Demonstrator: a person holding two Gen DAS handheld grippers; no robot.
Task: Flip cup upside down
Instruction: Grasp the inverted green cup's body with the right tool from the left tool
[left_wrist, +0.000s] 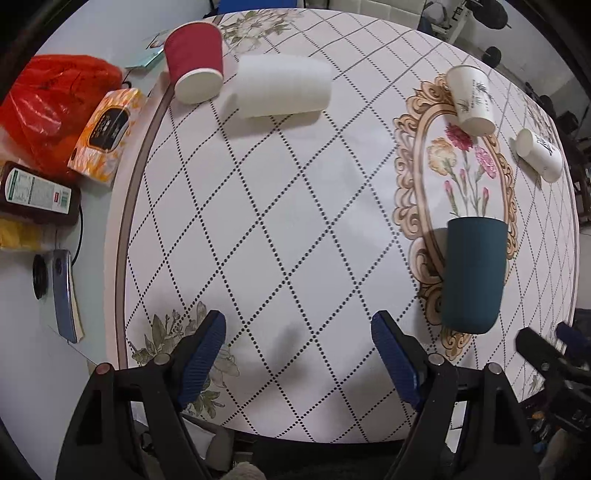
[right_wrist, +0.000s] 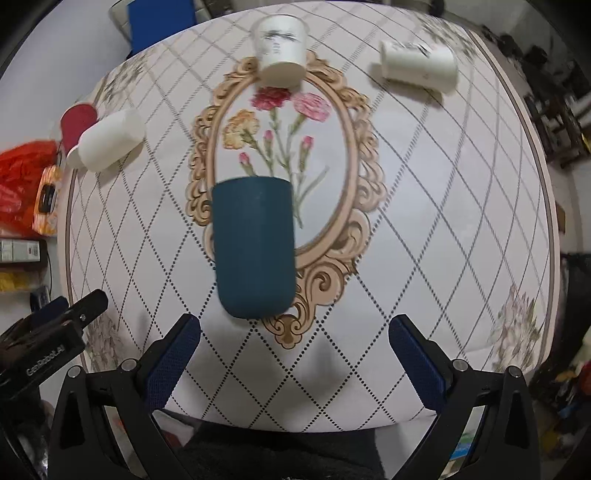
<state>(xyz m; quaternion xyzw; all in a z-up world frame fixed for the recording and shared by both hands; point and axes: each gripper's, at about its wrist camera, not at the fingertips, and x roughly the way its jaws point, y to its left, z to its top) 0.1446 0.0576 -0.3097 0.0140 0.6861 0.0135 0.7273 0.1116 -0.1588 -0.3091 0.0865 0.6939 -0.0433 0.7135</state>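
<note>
A dark teal cup (right_wrist: 255, 247) stands on the table inside the oval flower print, just ahead of my right gripper (right_wrist: 295, 328), which is open and empty, the cup a little left of its centre line. The same cup shows at the right in the left wrist view (left_wrist: 474, 273). My left gripper (left_wrist: 299, 323) is open and empty over bare tablecloth. A white printed cup (right_wrist: 282, 50) stands further back, another white cup (right_wrist: 419, 64) lies on its side at the back right, a plain white cup (left_wrist: 282, 86) lies on its side, and a red paper cup (left_wrist: 195, 61) stands beside it.
The patterned tablecloth (left_wrist: 295, 221) covers a rounded table. Off its left edge lie a red plastic bag (left_wrist: 55, 103), an orange tissue pack (left_wrist: 107, 136), a brown bottle (left_wrist: 37, 194) and a phone (left_wrist: 66, 295). The right gripper's body (left_wrist: 554, 362) shows at the lower right of the left view.
</note>
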